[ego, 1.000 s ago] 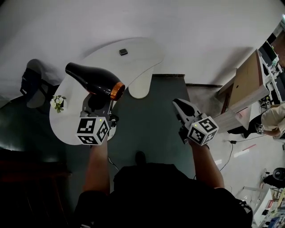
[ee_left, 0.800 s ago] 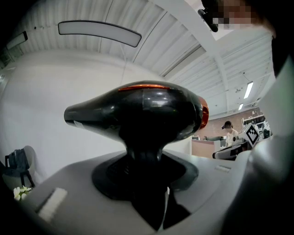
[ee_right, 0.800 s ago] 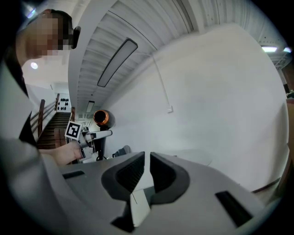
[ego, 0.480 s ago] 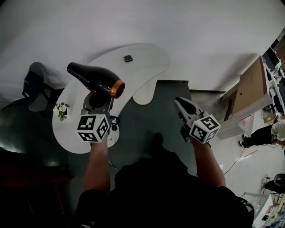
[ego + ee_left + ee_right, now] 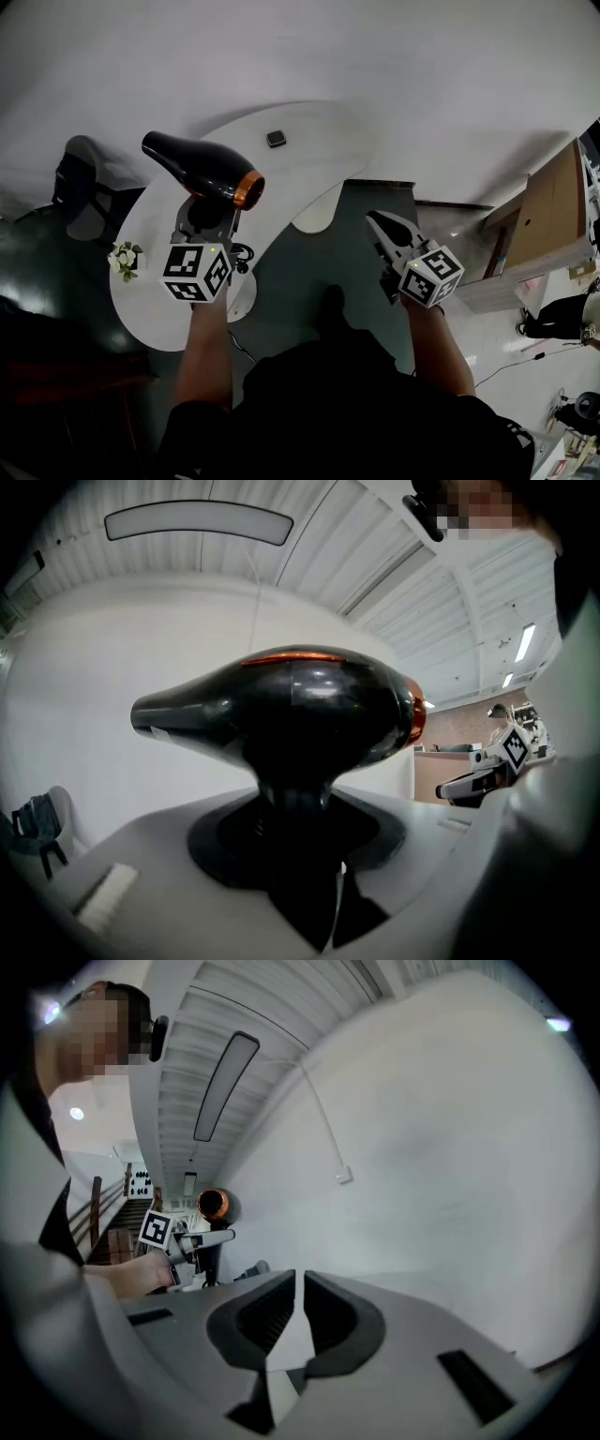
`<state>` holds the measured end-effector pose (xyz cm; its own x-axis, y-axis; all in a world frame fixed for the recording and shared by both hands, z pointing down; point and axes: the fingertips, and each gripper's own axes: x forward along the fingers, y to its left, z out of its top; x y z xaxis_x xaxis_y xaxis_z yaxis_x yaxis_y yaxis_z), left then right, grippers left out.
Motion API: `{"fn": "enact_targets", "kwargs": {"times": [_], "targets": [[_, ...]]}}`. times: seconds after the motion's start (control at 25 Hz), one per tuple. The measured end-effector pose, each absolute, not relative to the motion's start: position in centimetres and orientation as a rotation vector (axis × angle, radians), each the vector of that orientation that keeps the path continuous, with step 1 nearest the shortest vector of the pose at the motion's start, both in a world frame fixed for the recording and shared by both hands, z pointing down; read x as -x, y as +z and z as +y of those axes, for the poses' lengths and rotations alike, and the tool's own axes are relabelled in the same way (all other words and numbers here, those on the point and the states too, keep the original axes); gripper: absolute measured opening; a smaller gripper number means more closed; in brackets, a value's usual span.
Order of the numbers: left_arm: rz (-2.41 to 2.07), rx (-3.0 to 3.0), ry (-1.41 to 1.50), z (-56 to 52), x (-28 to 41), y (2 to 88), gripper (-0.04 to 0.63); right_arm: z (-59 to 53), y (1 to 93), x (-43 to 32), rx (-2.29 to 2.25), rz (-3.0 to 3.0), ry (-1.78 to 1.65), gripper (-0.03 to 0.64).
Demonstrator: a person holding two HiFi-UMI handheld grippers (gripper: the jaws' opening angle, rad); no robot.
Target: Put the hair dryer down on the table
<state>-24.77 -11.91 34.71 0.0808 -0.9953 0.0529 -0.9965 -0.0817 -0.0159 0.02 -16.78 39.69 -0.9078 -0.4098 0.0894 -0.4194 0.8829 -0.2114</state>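
The hair dryer (image 5: 202, 169) is black with an orange ring at its nozzle. It is held upright by its handle in my left gripper (image 5: 208, 214), above the left part of the white curved table (image 5: 319, 131). In the left gripper view its body (image 5: 291, 714) fills the middle, with the handle down between the jaws of the left gripper (image 5: 295, 827). My right gripper (image 5: 378, 223) hovers off the table's right side over the dark floor. It is the right gripper (image 5: 300, 1283) with jaws close together and nothing between them. The hair dryer's orange end (image 5: 212, 1204) shows far to its left.
A small dark square object (image 5: 276, 139) lies on the table's far part, and a small flower posy (image 5: 123, 258) at its left edge. A dark chair (image 5: 80, 183) stands to the left. A brown desk (image 5: 544, 225) and a person (image 5: 562, 314) are at the far right.
The table has slid lower and to the right in the head view and looks nearer. Both grippers keep about the same places, and the hair dryer stays in the left one.
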Motion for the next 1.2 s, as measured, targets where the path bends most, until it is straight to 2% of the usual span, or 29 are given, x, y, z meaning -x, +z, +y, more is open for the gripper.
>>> {"fn": "enact_targets", "kwargs": {"times": [0.44, 1.2], "targets": [[-2.114, -2.233, 0.138, -26.3, 24.6, 36.4, 0.175, -32.3, 40.5, 1.0, -0.529, -3.030, 0.397, 0.012], [-1.930, -2.356, 0.226, -39.2, 26.9, 40.7, 0.175, -42.3, 39.4, 7.2, -0.641, -2.979, 0.328, 0.012]]}}
